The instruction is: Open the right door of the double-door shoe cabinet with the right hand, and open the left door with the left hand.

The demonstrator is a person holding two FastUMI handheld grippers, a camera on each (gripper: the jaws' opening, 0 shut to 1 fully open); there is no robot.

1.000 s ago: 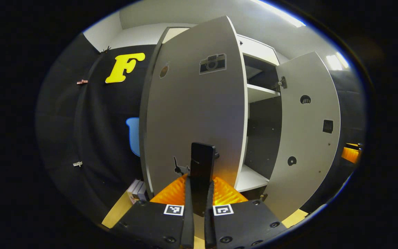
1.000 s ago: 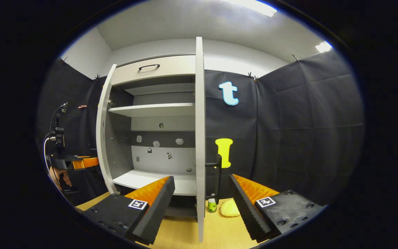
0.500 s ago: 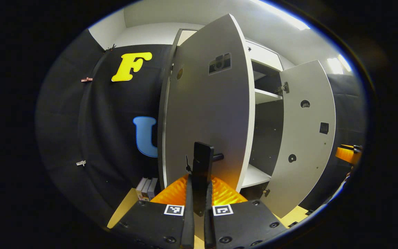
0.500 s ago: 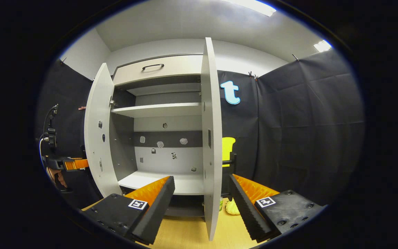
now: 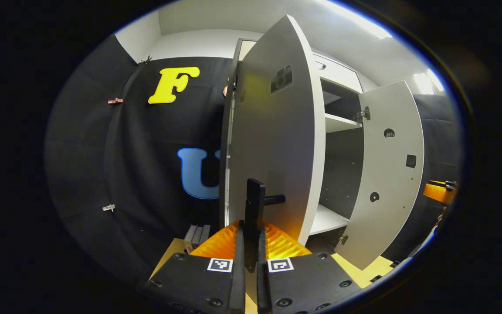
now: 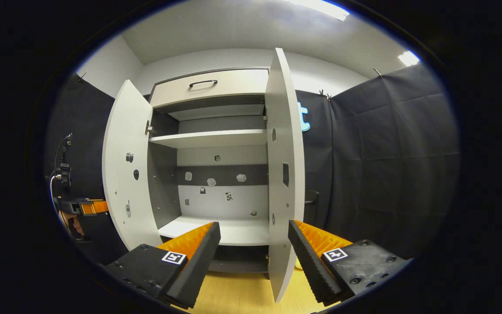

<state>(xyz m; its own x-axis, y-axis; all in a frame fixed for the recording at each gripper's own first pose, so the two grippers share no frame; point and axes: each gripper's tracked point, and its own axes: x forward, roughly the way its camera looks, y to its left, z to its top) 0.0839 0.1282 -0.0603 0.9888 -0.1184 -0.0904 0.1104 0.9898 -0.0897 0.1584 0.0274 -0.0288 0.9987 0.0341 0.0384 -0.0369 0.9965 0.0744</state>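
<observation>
Both doors of the shoe cabinet (image 6: pixel 209 152) stand open. The left door (image 5: pixel 277 144) swings wide, and its dark handle (image 5: pixel 254 205) sits pinched between the fingers of the left tool (image 5: pixel 249 244), which is clamped tight on it. Over in the right gripper view, the right door (image 6: pixel 283 174) hangs ajar between the spread fingers of the right tool (image 6: pixel 253 244), which grips nothing; its handle (image 6: pixel 313 203) peeks out behind the door's far edge.

So where's the danger? That left door looks near the end of its swing, and the black cloth wall (image 5: pixel 146 152) is close behind it. Keep pulling with a locked grip and the hinge (image 6: pixel 148 128) could take strain, or the whole cabinet could shift. Yank away without letting go and the handle gets wrenched. Some books (image 5: pixel 196 235) stand near the door's foot; whether the sweep would clip them I cannot tell. On the right side, the free door could drift or get nudged by the tool straddling its edge.
</observation>
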